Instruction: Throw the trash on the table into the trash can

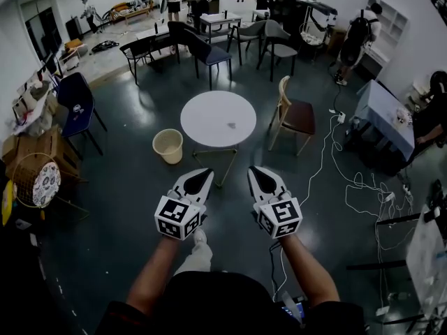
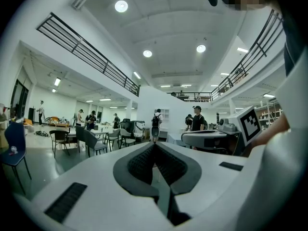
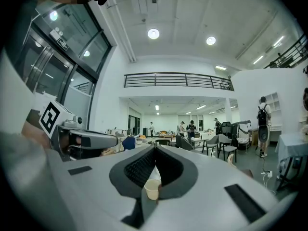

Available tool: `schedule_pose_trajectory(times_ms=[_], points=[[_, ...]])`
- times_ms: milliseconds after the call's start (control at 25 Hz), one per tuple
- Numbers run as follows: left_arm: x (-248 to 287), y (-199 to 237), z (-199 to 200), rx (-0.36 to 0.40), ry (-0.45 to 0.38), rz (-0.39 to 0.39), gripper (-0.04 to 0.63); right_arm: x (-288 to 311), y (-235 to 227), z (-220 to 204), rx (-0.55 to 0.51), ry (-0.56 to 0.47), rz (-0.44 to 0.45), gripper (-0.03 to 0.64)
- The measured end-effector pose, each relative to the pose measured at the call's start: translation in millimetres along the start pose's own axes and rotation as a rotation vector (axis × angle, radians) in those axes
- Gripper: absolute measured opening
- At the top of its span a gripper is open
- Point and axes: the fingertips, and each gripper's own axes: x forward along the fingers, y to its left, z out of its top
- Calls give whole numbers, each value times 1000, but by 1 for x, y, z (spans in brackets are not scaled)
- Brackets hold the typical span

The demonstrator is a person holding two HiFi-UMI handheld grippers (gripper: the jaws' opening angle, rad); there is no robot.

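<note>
Left claw [image 1: 201,176] and right claw [image 1: 258,174]: both were pressed together, each bearing a cube of black-and-white square markers. Trash [image 1: 231,125]: one small scrap lay on the round white worktop [image 1: 202,114]. Trash can [image 1: 167,146]: beige, stood on the floor just beside the worktop.

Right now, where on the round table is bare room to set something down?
Nearly all of the round table is bare; only a small piece of trash lies right of centre. The trash can stands at its left; a chair and floor cables crowd its right.
</note>
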Motion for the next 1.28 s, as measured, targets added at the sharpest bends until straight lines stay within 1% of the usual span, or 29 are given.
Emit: schedule_pose_trajectory(times_ms=[200,480,880,1280], points=[[37,29,1,0,7,-4,11,37,-27,-6,5,10,-7,18],[87,78,6,-16,29,-11,11,97,-63,-3,17,24,-12,18],[137,164,17,-28,43,-32,11,193,-91,0,37,50,-36,18],[170,243,8,-56,64,-70,11,270,-104,-8,44,91,-76,18]])
